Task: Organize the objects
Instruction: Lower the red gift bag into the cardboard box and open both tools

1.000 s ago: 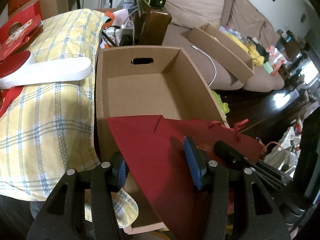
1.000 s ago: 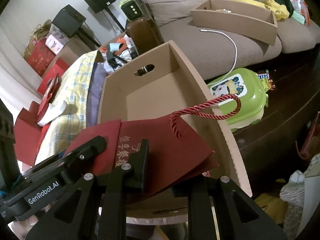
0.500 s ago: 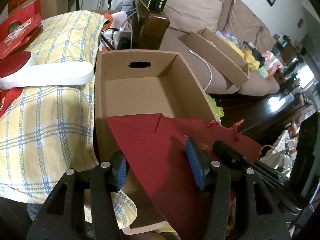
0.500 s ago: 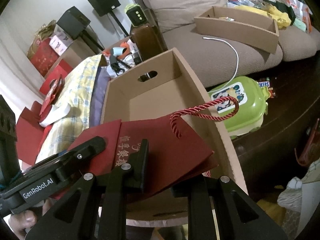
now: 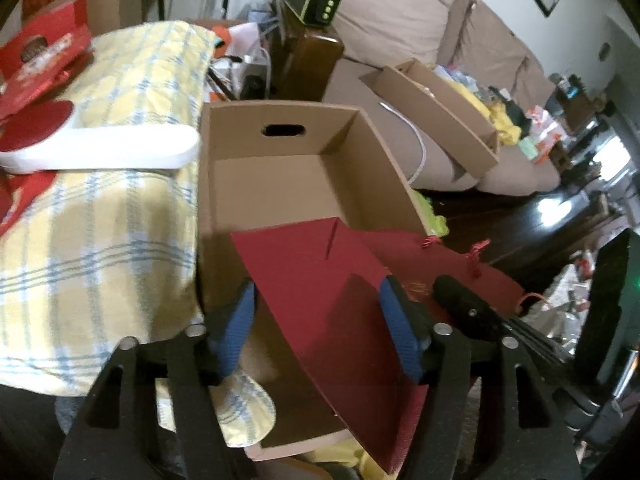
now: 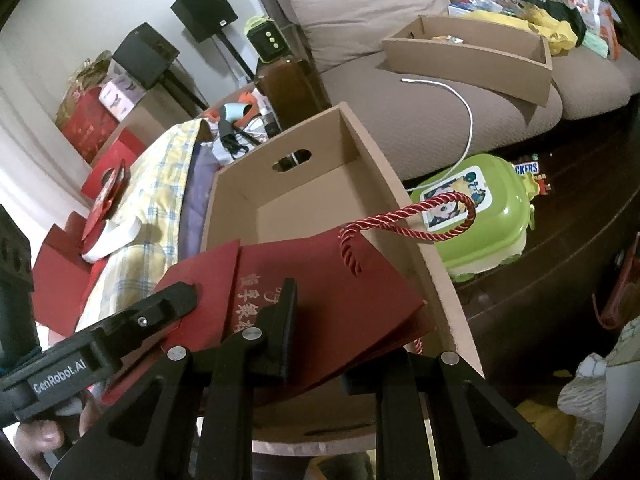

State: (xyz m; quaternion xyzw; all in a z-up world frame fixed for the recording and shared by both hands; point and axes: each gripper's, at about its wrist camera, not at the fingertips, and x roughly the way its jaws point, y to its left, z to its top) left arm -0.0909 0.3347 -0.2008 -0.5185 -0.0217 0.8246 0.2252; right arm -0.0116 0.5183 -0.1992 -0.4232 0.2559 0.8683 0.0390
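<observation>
A flat dark red paper gift bag [image 5: 320, 280] with a twisted red rope handle [image 6: 416, 220] is held over the near end of an open cardboard box [image 5: 280, 184]. My left gripper [image 5: 316, 320] has its blue pads wide apart on either side of the bag's left flap. My right gripper [image 6: 316, 320] is shut on the bag's near edge, one finger above and one below. The left gripper's finger [image 6: 132, 320] lies on the bag's left part in the right wrist view. The box [image 6: 304, 196] is otherwise empty inside.
A yellow checked cloth [image 5: 104, 208] with a white foam piece [image 5: 100, 148] and red boxes [image 5: 40, 60] lies left of the box. A brown sofa [image 6: 400, 80] carries another cardboard tray [image 6: 472, 56]. A green plastic case [image 6: 480, 220] lies on the floor at the right.
Both grippers and the red bag have shifted slightly forward over the box. The grips look unchanged.
</observation>
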